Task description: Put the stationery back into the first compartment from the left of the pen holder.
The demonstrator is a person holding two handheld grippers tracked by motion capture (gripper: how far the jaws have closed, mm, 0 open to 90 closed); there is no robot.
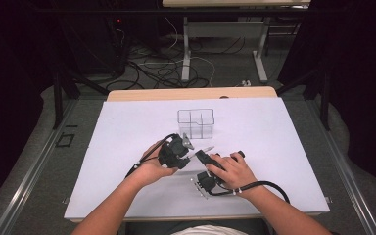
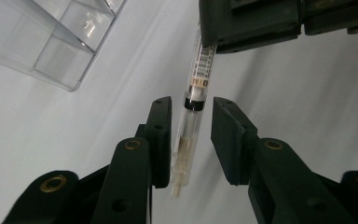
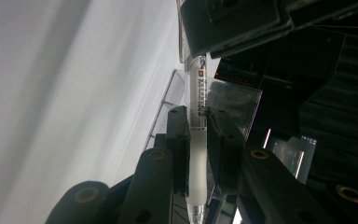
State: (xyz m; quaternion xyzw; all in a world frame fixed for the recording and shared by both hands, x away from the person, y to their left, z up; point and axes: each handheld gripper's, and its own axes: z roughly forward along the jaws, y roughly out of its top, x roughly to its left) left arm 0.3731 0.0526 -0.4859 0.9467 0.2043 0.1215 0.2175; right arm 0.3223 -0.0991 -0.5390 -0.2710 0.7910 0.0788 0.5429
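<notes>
Right gripper (image 3: 198, 126) pinches pen (image 3: 196, 140) mid-table; left gripper (image 2: 191, 135) spread around its other end — handover half done. Organizer (image 1: 196, 122) at 12 o'clock, apparently empty — drop-off probably left.

The high view looks down from above the person, far off. The left gripper view sits close behind the left gripper (image 2: 191, 135), facing the right gripper (image 3: 198, 149). Both gripper views share the pen (image 2: 192, 100) between their jaws.
</notes>
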